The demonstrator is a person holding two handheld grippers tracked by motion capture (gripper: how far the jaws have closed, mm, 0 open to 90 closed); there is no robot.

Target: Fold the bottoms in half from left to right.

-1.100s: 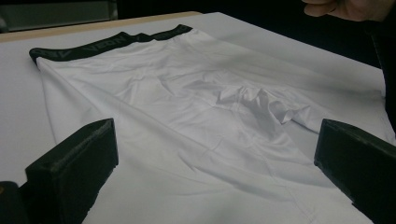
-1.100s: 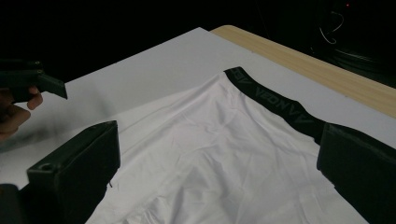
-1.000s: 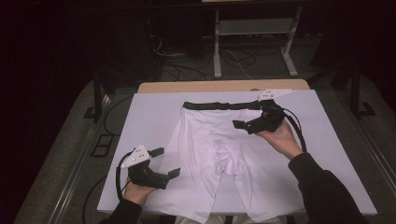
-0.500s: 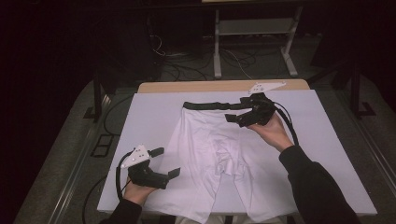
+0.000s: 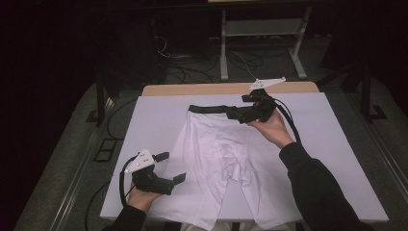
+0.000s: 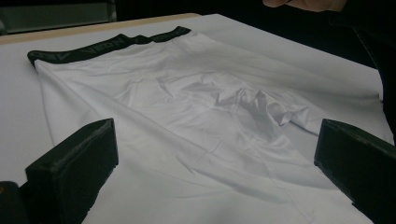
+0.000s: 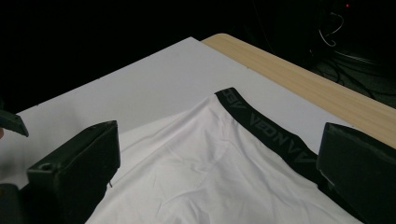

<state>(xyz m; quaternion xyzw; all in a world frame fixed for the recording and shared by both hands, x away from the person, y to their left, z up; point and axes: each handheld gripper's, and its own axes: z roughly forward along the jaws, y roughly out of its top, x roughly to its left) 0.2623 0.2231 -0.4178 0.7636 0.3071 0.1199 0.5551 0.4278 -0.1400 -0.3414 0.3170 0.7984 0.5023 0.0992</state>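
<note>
At the left, left gripper (image 5: 171, 167) with jaws wide apart just over the near left leg of white shorts (image 5: 226, 168) spread flat on white sheet (image 5: 149, 125) in the middle, then right gripper (image 5: 235, 113) at the black waistband (image 5: 209, 109), jaws apart, gripping nothing.

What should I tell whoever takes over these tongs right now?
Left tongs: open, holding nothing, at the near left edge of the white shorts.
Right tongs: open, holding nothing, over the black waistband at the far edge.
The shorts lie flat on the white sheet, waistband away from you, crumpled in the middle.
Done: shorts spread out. No fold made.
Left: probably grip the waistband and the near edge, then fold.
</note>
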